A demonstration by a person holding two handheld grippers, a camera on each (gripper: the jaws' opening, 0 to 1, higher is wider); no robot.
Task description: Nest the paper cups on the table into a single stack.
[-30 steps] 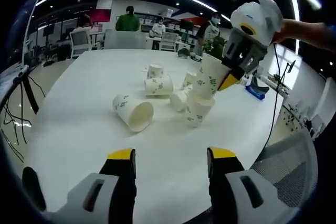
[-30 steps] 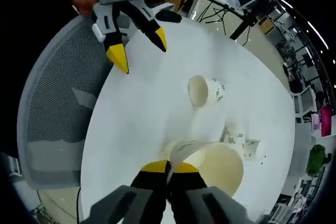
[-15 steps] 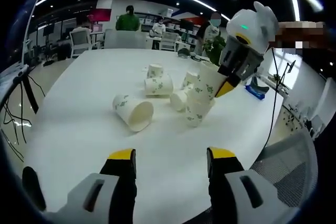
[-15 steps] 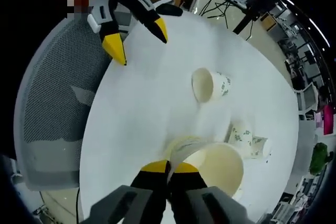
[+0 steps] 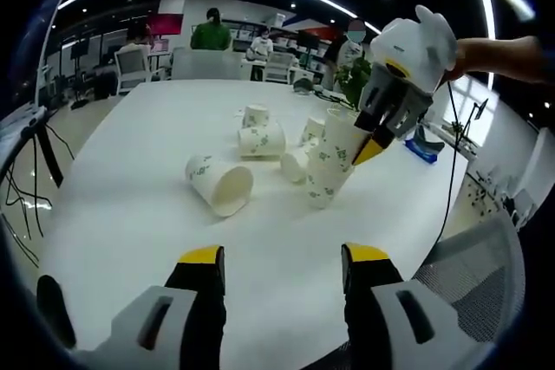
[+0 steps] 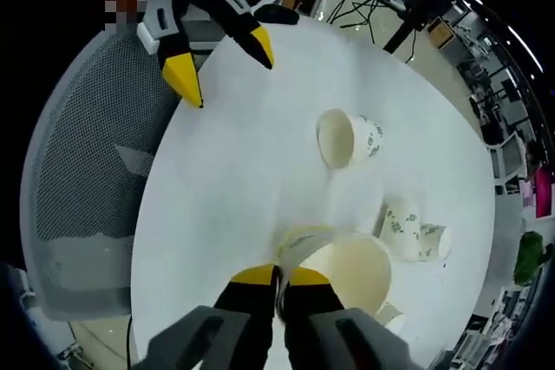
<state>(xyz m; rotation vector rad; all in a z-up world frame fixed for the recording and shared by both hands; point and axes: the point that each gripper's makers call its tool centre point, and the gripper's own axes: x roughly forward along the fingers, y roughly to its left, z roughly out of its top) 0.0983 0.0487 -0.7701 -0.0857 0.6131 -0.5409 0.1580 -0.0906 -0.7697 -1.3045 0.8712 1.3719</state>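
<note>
In the left gripper view, the left gripper point(image 5: 282, 257) hangs low over the near edge of the white table point(image 5: 130, 205) with its yellow-tipped jaws spread wide and nothing between them. Ahead of it a lone cup point(image 5: 220, 185) lies on its side, mouth toward the camera. To the right of that cup, the right gripper point(image 5: 375, 139) pinches the rim of a held cup point(image 5: 340, 138), which sits tilted in the top of a short stack point(image 5: 323, 179). More cups point(image 5: 263, 139) lie tipped behind.

In the right gripper view, the right gripper point(image 6: 278, 276) has its jaws nearly closed on the rim of the held cup point(image 6: 347, 266), whose open mouth lies just beyond the tips. The lone cup point(image 6: 345, 138) lies farther out on the table point(image 6: 243, 171). The left gripper point(image 6: 221, 62), jaws apart, is at the table's far edge, by a mesh chair point(image 6: 82, 179).
</note>
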